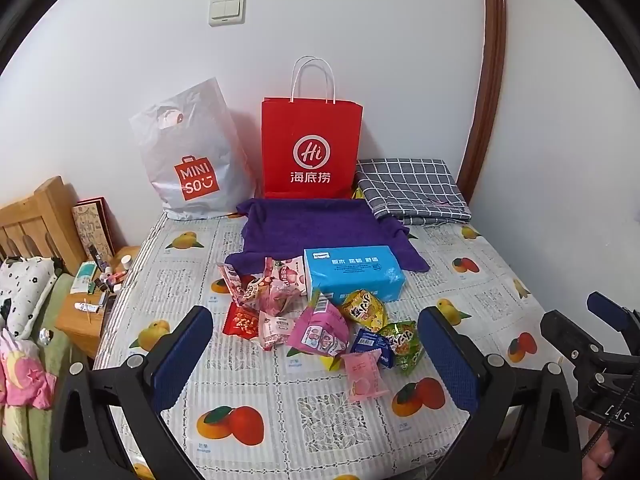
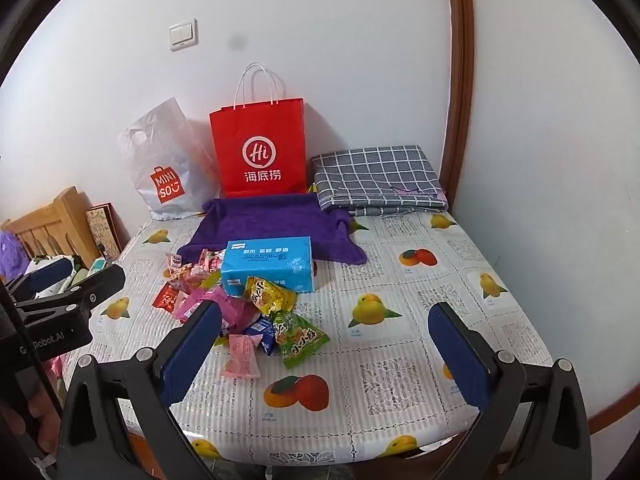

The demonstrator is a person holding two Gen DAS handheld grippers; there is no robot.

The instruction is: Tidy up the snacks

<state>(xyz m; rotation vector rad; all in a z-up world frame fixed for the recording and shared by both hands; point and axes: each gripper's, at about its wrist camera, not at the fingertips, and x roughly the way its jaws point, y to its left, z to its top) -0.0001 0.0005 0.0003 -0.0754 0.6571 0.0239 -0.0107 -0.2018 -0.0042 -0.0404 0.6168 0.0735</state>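
A pile of small snack packets [image 1: 316,320] lies on the fruit-print tablecloth [image 1: 240,400], in front of a blue tissue pack [image 1: 352,274]. It includes a yellow packet [image 1: 364,308], a green packet [image 1: 402,344], a pink packet [image 1: 362,372] and a red packet [image 1: 242,322]. The pile also shows in the right wrist view [image 2: 248,312]. My left gripper [image 1: 316,360] is open and empty, hovering short of the pile. My right gripper [image 2: 324,352] is open and empty, right of the pile, over the tablecloth [image 2: 400,360].
A red paper bag [image 1: 310,148] and a white Miniso bag [image 1: 192,156] stand against the back wall. A purple towel [image 1: 312,228] and folded checked cloth [image 1: 412,190] lie behind the tissue pack [image 2: 268,264]. A wooden bedside stand with clutter [image 1: 92,292] is at the left.
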